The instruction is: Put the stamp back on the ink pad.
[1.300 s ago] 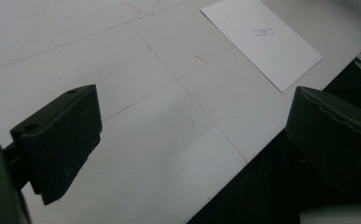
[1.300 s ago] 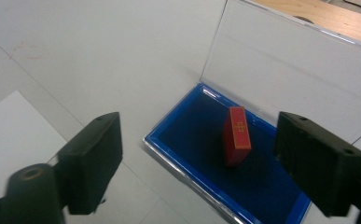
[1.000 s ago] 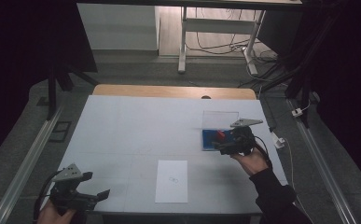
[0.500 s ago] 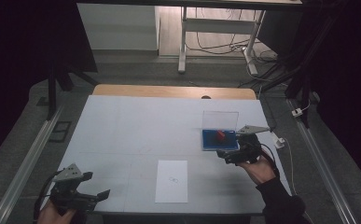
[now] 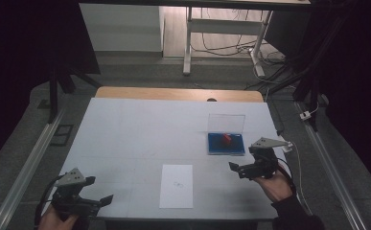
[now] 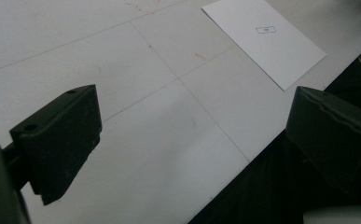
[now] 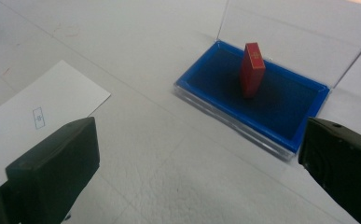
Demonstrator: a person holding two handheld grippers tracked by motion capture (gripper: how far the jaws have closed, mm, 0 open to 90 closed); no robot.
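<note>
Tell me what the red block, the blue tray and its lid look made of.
Red block: probably painted wood, matte, sharp edges. Blue tray: dark blue pad, felt-like and dull, in a clear glossy plastic rim. Lid: clear hard plastic, table showing through.

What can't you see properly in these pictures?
- The small mark on the sheet of paper: too tiny to read in every view.
- The gold sign on the red block: too small in the right gripper view.
- The paper's far corner: cut off by the left gripper view's top edge.
- The blue tray: one corner hidden behind the right gripper, in its own view.
</note>
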